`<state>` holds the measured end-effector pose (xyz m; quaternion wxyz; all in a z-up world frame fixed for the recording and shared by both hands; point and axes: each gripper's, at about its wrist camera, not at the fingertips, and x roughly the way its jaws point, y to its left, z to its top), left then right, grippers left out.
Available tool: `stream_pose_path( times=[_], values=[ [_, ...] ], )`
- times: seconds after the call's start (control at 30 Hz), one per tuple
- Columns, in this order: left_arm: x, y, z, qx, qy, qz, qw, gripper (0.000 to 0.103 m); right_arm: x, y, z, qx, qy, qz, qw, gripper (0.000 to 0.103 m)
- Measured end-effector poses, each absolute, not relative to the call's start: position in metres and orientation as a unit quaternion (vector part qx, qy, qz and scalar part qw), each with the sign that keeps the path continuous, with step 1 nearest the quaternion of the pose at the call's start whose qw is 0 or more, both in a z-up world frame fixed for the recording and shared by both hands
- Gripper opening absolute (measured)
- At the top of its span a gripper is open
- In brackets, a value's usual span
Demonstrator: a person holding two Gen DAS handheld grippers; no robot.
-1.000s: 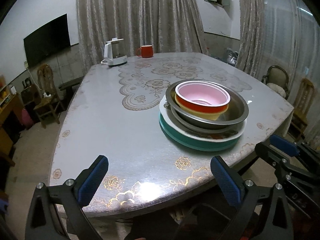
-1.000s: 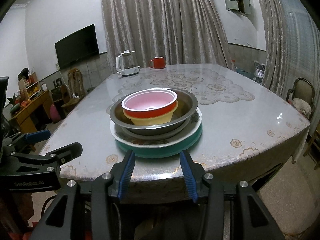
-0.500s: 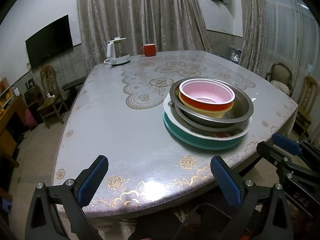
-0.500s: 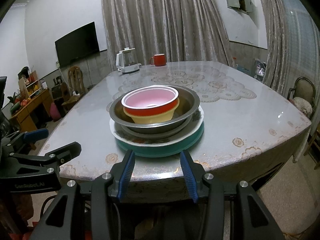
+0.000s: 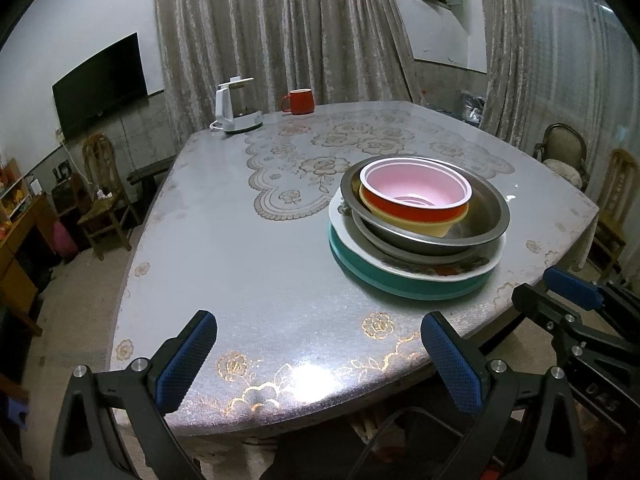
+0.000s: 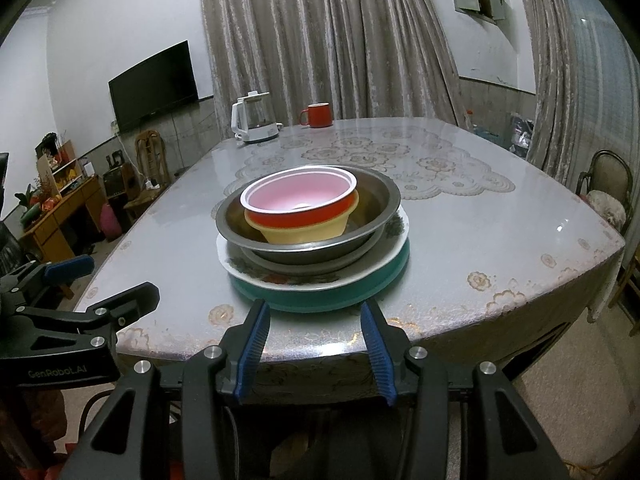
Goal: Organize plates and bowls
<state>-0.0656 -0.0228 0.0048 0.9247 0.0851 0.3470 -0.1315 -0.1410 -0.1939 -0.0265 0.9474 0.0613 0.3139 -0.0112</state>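
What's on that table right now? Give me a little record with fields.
stack, top to bottom: red bowl, yellow bowl, steel bowl, smaller steel bowl, floral plate, teal plate
far end: white kettle, red mug
left tongs: open, holding nothing
right tongs: open, holding nothing
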Motion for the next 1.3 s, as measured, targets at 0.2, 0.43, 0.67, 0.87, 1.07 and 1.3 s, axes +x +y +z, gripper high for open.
stream_pose_path(
  times=[0.2,0.43,0.67,0.87,1.07,1.3],
  values=[
    [-0.0647,-0.0222,0.004,0.085,0.348,-0.132,0.924,0.103,-0.1406,-0.1938,-0.0269,0.062,0.314,-0.012,0.947,0.048],
    [-0.0643,-0.0216,0.0033,0.084,0.352,-0.132,0.923,0.103,-0.1388,-0.1934,-0.0291,0.063,0.319,-0.01,0.946,0.048],
    [-0.0642,-0.0226,0.0017,0.087,0.351,-0.133,0.923,0.103,-0.1368,-0.1927,-0.03,0.063,0.322,-0.007,0.945,0.048],
    [-0.0637,-0.0233,0.001,0.087,0.352,-0.132,0.922,0.103,-0.1366,-0.1924,-0.03,0.063,0.323,-0.007,0.944,0.048],
    [-0.063,-0.0232,0.0009,0.087,0.352,-0.132,0.922,0.103,-0.1365,-0.1926,-0.0302,0.064,0.324,-0.007,0.944,0.048],
    [-0.0622,-0.0251,-0.0002,0.088,0.352,-0.135,0.922,0.102,-0.1359,-0.1931,-0.0303,0.065,0.326,-0.007,0.943,0.048]
  ],
)
